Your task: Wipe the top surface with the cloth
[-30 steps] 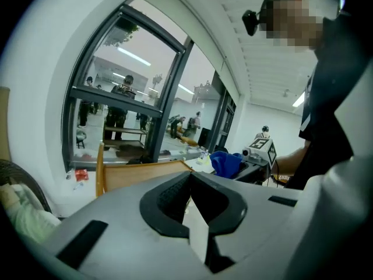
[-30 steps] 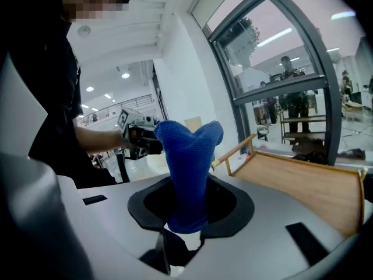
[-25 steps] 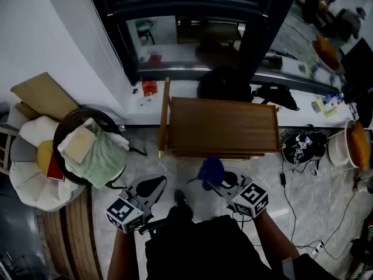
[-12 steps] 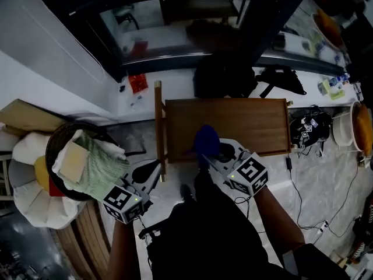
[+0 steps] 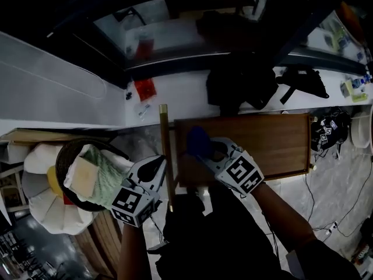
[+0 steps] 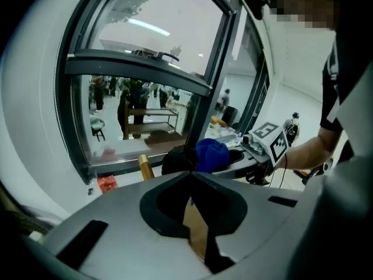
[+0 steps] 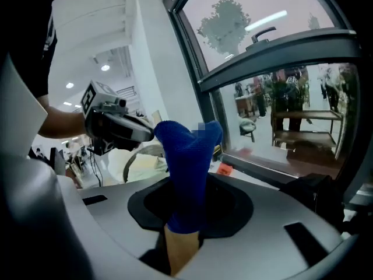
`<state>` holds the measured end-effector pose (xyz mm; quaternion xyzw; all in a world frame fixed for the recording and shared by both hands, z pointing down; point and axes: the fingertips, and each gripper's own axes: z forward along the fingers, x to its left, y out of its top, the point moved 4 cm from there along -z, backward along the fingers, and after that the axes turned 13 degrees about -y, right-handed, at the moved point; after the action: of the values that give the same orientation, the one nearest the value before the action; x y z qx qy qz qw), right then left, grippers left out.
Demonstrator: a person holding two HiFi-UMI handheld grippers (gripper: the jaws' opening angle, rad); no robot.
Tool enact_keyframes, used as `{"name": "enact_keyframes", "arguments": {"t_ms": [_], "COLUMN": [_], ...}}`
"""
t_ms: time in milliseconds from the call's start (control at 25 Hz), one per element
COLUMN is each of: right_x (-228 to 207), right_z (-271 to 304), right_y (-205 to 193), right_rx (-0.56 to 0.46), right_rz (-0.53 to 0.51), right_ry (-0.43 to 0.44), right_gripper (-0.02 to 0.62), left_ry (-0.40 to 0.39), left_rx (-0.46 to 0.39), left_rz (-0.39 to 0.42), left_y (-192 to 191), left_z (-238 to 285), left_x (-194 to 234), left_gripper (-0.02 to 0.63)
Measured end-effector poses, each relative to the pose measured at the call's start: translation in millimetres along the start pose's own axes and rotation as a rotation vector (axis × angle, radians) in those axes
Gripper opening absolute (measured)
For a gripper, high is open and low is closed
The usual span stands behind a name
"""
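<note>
2 grippers in view: the right gripper [image 5: 205, 149] is clamped on the blue cloth [image 5: 196, 139], bunched over the left part of the wooden table [image 5: 268, 144]; cannot tell if it touches the top. The left gripper [image 5: 157, 167] has its jaws pressed together on nothing, beside the table's left edge. The cloth looks soft, light and floppy, best held by a bunched fold. A basket [image 5: 65, 150] at left holds a green towel [image 5: 108, 179] and a yellowish pad [image 5: 83, 174]

I see a dark-framed window [image 5: 148, 22] above a white sill [image 5: 180, 95]; marbled floor [image 5: 341, 182] at right; a round basket [image 5: 71, 146] at left; a strip light [image 6: 148, 28] overhead.
</note>
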<state>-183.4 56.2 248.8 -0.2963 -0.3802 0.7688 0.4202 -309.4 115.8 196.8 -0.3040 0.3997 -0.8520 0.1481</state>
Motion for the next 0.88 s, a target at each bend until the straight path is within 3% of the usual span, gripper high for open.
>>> {"name": "enact_keyframes", "arguments": {"t_ms": [320, 480, 600, 720, 880], "right_x": [-25, -29, -28, -28, -28], "right_z": [74, 99, 113, 125, 137], "right_y": [-11, -22, -30, -41, -56], "right_rx": [0.075, 0.166, 0.234, 0.289, 0.332], "right_rz": [-0.231, -0.499, -0.664, -0.725, -0.721], "right_ry": [-0.133, -0.225, -0.246, -0.253, -0.253], "right_gripper": [0.100, 0.100, 0.100, 0.100, 0.100], "left_ry": [-0.034, -0.051, -0.048, -0.049, -0.072], "left_rx": [0.070, 0.107, 0.113, 0.112, 0.099], "left_rz": [-0.004, 0.009, 0.001, 0.011, 0.032], "left_y": [-6, -11, -13, -16, -18], "left_z": [37, 49, 52, 54, 60], "left_x": [60, 77, 87, 95, 101], "left_gripper": [0.011, 0.011, 0.011, 0.011, 0.011]}}
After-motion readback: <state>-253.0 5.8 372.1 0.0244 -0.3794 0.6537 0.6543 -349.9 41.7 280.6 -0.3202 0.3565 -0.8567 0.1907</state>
